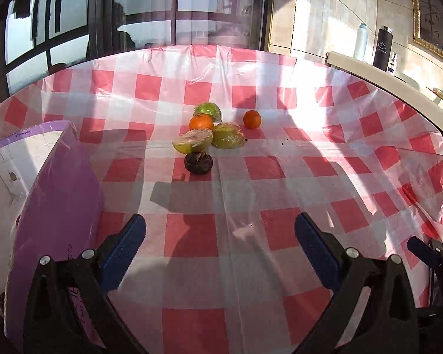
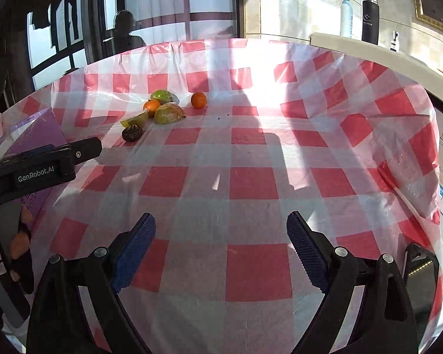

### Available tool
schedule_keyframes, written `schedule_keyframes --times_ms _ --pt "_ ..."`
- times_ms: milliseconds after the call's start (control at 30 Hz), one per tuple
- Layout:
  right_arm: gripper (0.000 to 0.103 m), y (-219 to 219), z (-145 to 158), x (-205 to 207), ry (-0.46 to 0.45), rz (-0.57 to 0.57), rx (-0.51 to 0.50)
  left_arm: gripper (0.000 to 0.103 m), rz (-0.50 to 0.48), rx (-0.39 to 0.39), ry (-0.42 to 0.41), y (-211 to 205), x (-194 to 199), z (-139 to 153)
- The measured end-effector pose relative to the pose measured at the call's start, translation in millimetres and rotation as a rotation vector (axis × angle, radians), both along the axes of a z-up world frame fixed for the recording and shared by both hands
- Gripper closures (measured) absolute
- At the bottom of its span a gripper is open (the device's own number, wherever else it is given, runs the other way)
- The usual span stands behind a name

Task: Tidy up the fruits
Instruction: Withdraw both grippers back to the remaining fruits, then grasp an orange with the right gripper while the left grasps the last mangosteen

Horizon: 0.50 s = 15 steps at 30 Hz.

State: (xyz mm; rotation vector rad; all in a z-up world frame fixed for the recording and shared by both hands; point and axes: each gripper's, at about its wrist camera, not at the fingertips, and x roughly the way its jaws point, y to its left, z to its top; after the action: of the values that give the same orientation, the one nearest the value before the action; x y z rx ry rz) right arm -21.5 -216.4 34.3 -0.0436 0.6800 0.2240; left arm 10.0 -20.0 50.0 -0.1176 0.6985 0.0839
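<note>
Table [image 1: 354, 153] covered with red-and-white checked plastic cloth, sunlit, with shadows across the near half.

Fruits, 6 in all, clustered toward the far left-centre of the table:
- dark round fruit [image 1: 198, 162], nearest of the group, standing slightly apart from the rest;
- cut fruit half [image 1: 193, 141], plastic-wrapped, pale flesh showing, just beyond the dark one;
- green wrapped fruit [image 1: 228, 139], right of the cut half, close against it;
- orange [image 1: 201, 122], behind the cut half;
- second green wrapped fruit [image 1: 208, 109], farthest, just behind that orange;
- lone orange [image 1: 252, 119], apart to the right of the cluster.

Purple box [image 1: 62, 200], lid side up, at the left edge of the table, near side.

Left gripper [image 1: 220, 244]: jaws spread wide, nothing between them, hovering over the near part of the cloth.

Right gripper [image 2: 221, 240]: jaws likewise released and empty, over the near cloth, well short of the fruits.

Black bottle [image 1: 382, 47] and white bottle [image 1: 361, 41] stood on a counter at the far right.
</note>
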Motion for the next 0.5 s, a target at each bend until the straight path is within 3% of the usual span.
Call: schedule_keyframes --times_ms 67,167,300,400,500 --pt "0.016 -3.8 -3.4 13.1 0.018 -0.012 0.019 0.002 0.058 -0.036 0.024 7.0 22.1 -14.9" --pt "0.016 -2.9 -7.8 37.5 0.044 -0.016 0.035 0.002 0.119 -0.030 0.043 14.8 50.1 -31.0" --pt "0.016 3.5 -16.0 87.0 0.098 -0.013 0.015 0.002 0.185 -0.062 0.109 33.8 71.9 -38.9" --pt "0.016 15.1 -21.2 128.0 0.129 0.022 -0.014 0.002 0.148 -0.183 0.069 47.7 67.7 -39.4" --pt "0.016 29.0 -23.5 177.9 0.155 0.042 -0.027 0.002 0.110 -0.249 0.040 51.3 64.4 -39.1"
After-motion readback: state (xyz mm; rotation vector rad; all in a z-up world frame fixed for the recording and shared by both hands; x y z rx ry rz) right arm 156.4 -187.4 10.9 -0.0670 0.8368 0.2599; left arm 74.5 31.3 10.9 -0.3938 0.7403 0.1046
